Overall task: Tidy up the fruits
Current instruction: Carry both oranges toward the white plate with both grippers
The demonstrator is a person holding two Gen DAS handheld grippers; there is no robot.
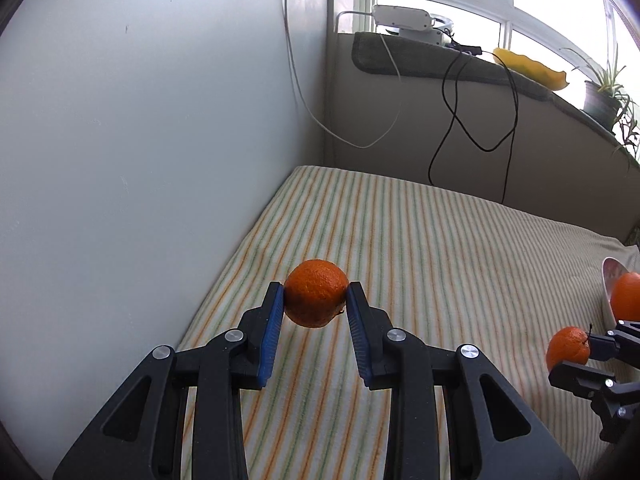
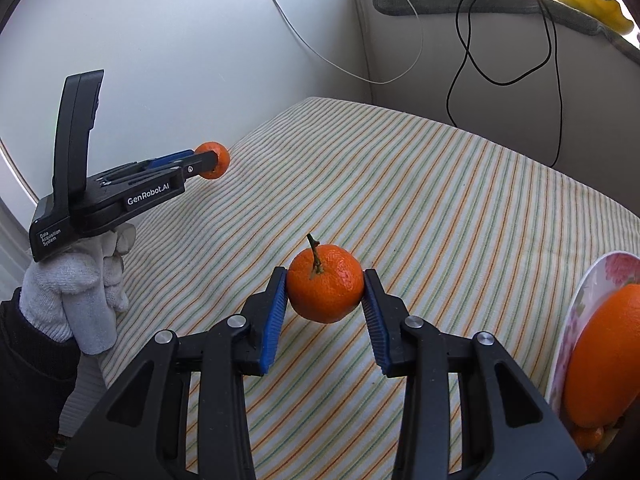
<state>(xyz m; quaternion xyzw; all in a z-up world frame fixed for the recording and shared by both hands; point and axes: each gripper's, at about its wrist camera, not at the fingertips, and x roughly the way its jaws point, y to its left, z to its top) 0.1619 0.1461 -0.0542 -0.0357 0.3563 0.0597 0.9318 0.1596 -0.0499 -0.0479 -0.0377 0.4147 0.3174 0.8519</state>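
left tool (image 1: 315,298): closed on a mandarin (image 1: 316,293), held above the striped bed (image 1: 440,240) | right tool (image 2: 325,290): closed on a stemmed mandarin (image 2: 326,288), stem up | plate (image 2: 580,300) with orange (image 2: 604,356) is seen at frame's right edge, nearer the right tool

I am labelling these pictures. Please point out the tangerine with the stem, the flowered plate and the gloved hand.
Tangerine with the stem (image 2: 325,290): right wrist view, middle of its peel.
Flowered plate (image 2: 585,294): right wrist view, bare left rim.
Gloved hand (image 2: 74,294): right wrist view, back of the white glove.
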